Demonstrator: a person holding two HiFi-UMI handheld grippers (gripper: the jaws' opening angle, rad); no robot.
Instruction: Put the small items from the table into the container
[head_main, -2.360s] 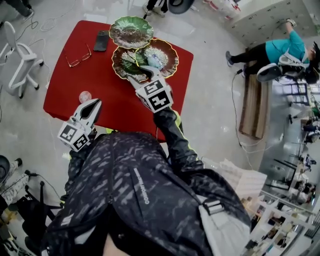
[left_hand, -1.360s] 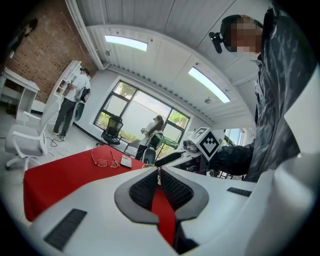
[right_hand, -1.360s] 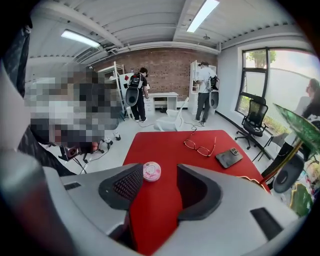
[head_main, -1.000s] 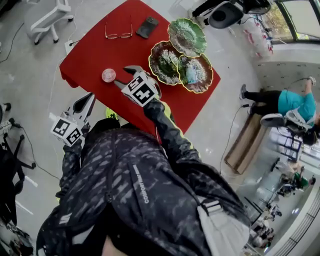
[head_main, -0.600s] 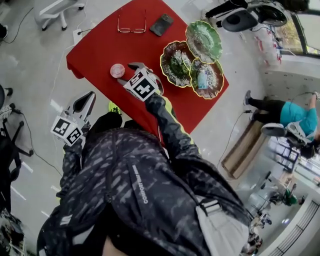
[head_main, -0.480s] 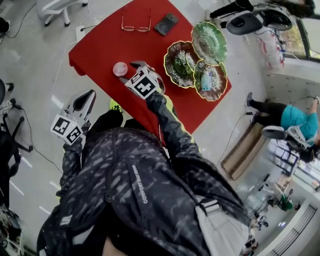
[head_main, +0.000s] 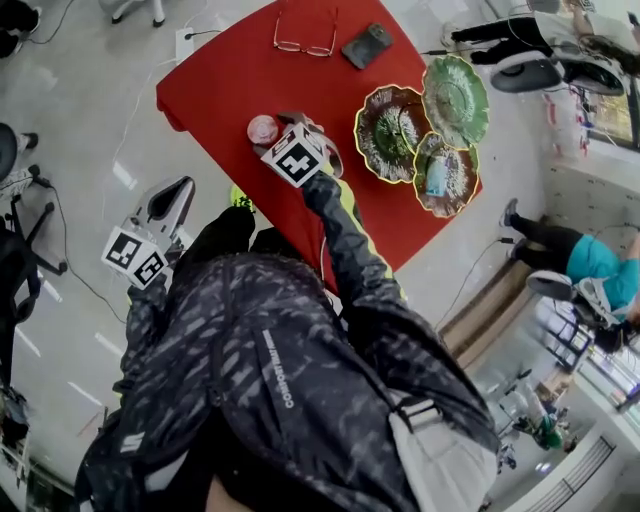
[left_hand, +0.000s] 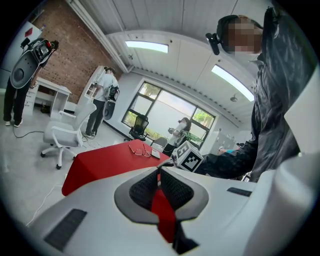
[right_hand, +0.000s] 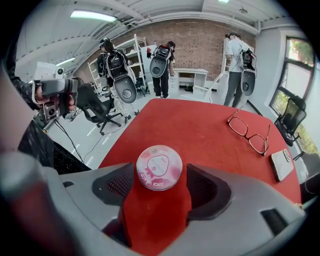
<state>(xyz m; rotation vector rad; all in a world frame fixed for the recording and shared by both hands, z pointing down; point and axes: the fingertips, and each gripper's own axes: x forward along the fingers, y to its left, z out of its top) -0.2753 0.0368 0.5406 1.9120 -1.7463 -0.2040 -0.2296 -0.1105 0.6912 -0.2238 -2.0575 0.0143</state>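
Once apart, tin (right_hand: 159, 167) seemingly between opening jaws

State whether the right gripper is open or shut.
Open, jaws opening: the pink tin lies between the right gripper's pads, a gap beside it.

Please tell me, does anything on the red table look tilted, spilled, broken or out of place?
Nothing stands out. The round pink-lidded tin sits flat on the red table, between the opening jaws of the right hand-held gripper. The thin-framed glasses and dark phone lie flat too; nothing is spilled or broken.
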